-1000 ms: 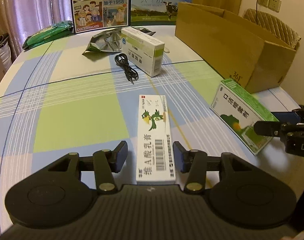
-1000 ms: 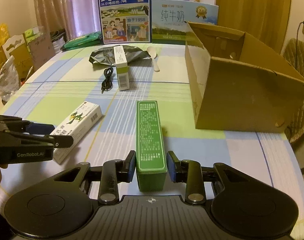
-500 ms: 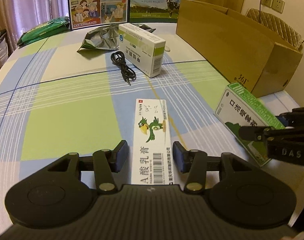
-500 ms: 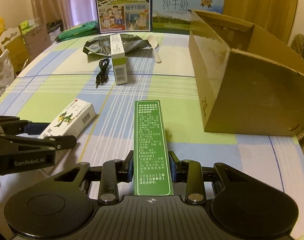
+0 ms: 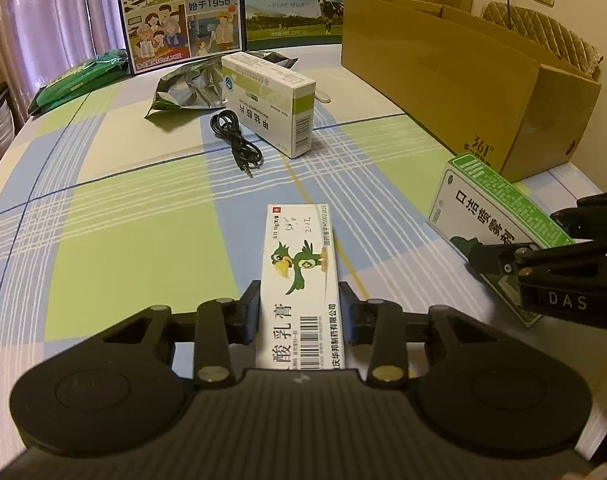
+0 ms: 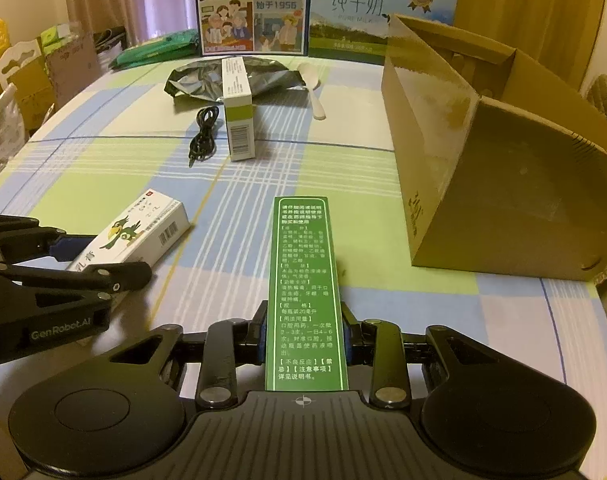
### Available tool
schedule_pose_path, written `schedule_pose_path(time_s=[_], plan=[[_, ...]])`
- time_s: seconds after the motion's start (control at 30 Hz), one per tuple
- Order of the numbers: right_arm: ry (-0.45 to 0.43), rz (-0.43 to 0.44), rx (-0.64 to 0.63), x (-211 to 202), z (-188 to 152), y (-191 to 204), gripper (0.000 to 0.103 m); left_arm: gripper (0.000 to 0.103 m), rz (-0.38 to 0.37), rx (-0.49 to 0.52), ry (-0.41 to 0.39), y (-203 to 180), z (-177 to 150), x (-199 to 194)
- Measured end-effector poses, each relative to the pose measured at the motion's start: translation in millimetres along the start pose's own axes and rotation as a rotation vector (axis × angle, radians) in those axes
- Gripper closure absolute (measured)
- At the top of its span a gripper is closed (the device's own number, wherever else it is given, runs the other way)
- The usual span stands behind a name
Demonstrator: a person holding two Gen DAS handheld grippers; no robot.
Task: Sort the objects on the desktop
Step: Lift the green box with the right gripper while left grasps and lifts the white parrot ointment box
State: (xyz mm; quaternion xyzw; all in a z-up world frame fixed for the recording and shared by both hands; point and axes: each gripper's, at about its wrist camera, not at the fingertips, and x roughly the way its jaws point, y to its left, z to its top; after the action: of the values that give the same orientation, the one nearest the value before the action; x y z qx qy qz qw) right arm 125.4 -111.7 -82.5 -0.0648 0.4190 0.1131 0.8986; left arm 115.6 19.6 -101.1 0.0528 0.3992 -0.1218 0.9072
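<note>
clamping the ointment box (image 5: 301, 280), the left gripper (image 5: 299, 316) held its near end; the right gripper (image 6: 303, 338) pinched the green spray box (image 6: 305, 280); both looked light, stiff, crushable.

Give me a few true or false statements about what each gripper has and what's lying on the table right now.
1. The left gripper is closed on the white parrot box. True.
2. The right gripper is empty. False: it grips the green box.
3. The black cable lies inside the cardboard box. False: it lies on the tablecloth beside an upright white-and-green box.
4. A white spoon lies on the table. True.
</note>
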Motion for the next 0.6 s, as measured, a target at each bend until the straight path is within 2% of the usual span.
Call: schedule_pose_path(time_s=[0.6], plan=[[-0.035,-0.013,0.055,-33,-14,-17,0.075,0.070,-0.042,0.002,-0.001,-13,-8,-19]])
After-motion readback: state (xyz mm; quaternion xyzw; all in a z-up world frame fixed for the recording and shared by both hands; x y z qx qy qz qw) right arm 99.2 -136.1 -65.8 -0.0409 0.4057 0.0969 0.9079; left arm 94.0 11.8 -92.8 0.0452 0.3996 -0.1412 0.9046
